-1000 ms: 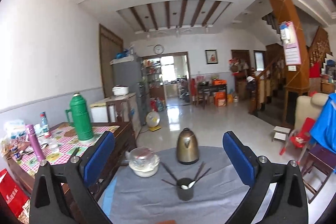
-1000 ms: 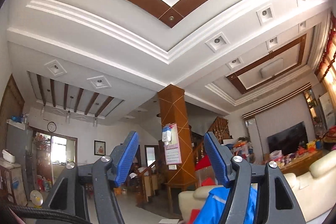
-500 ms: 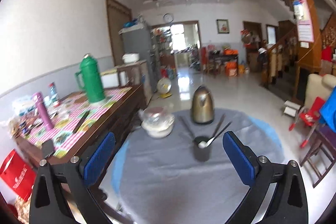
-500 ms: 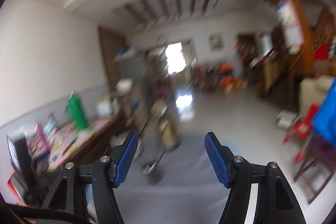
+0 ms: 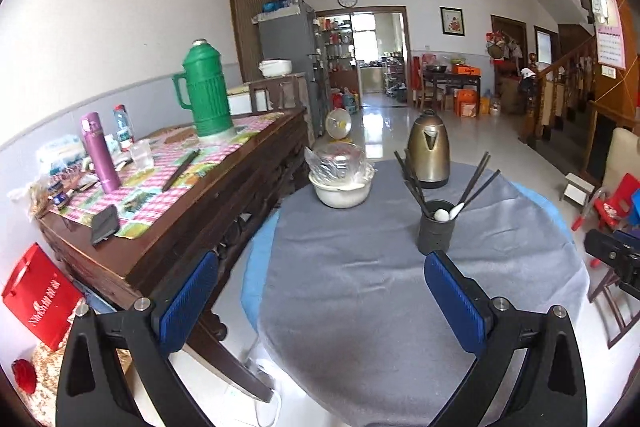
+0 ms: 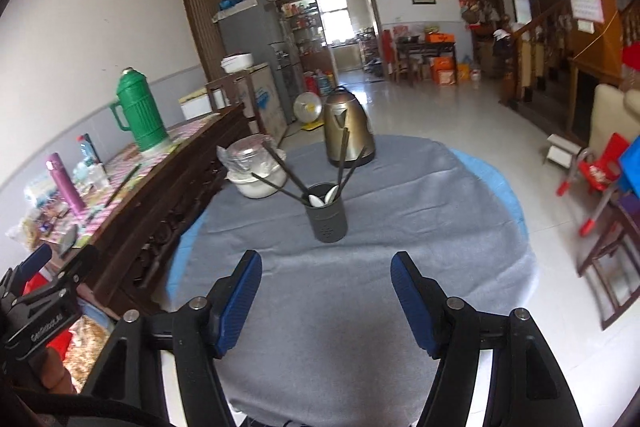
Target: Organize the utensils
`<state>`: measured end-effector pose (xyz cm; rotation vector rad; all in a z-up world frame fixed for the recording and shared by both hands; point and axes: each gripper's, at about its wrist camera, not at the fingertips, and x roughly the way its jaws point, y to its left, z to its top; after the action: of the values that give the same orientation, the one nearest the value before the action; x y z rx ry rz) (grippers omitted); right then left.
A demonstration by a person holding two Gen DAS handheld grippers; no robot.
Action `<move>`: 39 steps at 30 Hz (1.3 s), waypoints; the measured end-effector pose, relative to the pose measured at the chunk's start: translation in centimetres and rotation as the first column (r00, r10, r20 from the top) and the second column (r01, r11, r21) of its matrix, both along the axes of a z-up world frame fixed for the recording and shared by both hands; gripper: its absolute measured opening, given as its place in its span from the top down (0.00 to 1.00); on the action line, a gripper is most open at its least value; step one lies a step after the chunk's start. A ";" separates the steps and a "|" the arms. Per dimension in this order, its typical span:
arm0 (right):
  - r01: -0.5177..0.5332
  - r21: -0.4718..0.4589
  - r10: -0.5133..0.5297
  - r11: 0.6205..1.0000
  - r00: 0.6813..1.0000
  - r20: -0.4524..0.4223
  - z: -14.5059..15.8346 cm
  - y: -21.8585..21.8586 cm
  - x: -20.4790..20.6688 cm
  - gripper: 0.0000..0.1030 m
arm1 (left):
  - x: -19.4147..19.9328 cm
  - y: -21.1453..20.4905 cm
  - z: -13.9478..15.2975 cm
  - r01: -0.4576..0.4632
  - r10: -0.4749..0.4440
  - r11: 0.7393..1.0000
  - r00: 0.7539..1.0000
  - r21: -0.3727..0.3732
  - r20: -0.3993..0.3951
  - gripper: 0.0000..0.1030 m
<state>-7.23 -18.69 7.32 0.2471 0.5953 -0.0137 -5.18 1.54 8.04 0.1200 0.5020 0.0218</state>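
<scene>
Both grippers, left (image 5: pixel 320 301) and right (image 6: pixel 326 301), agape, empty; risk of tipping utensil holder (image 6: pixel 326 213) via splayed chopsticks (image 6: pixel 280 171) if approached carelessly.

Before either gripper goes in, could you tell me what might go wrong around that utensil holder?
1. The chopsticks splay outward from the dark utensil holder; open jaws coming in could catch one and tip the holder.
2. The kettle stands just behind it, and the plastic-covered bowl beside it, so a pushed holder may knock either.
3. The grey cloth looks loose and might bunch.
</scene>
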 end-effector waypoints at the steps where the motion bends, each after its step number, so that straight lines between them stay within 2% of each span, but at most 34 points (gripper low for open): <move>1: 0.008 -0.009 -0.008 1.000 1.000 -0.004 0.1 -0.1 0.1 0.31 | 0.1 -0.1 -0.3 0.006 -0.006 1.000 1.000 -0.001 0.000 0.01; 5: 0.036 -0.039 -0.038 0.999 0.998 -0.041 -0.3 0.0 0.9 0.31 | 1.4 0.2 -1.1 0.020 -0.020 1.000 1.000 -0.010 -0.013 0.01; 8: 0.042 -0.042 -0.045 0.998 0.996 -0.076 -1.9 0.6 2.8 0.31 | 2.9 0.6 -2.2 0.027 -0.027 0.999 0.999 -0.019 -0.039 0.01; 18: 0.080 -0.097 -0.090 0.992 0.991 -0.104 -5.0 2.2 7.8 0.31 | 8.8 0.6 -7.5 0.063 -0.068 0.998 0.979 -0.029 -0.190 0.01; 30: 0.091 -0.135 -0.111 0.987 0.982 -0.154 -9.0 1.1 12.8 0.31 | 14.1 -3.5 -12.2 0.141 -0.131 0.990 0.940 0.007 -0.313 0.01; 39: 0.082 -0.115 -0.103 0.990 0.975 -0.198 -11.9 -1.9 15.3 0.31 | 16.2 -6.5 -14.7 0.136 -0.119 0.990 0.917 0.020 -0.380 0.01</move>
<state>8.04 -20.61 -4.62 0.1710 0.7842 -0.1623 11.01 -4.98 -6.63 0.2039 0.8805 -0.1203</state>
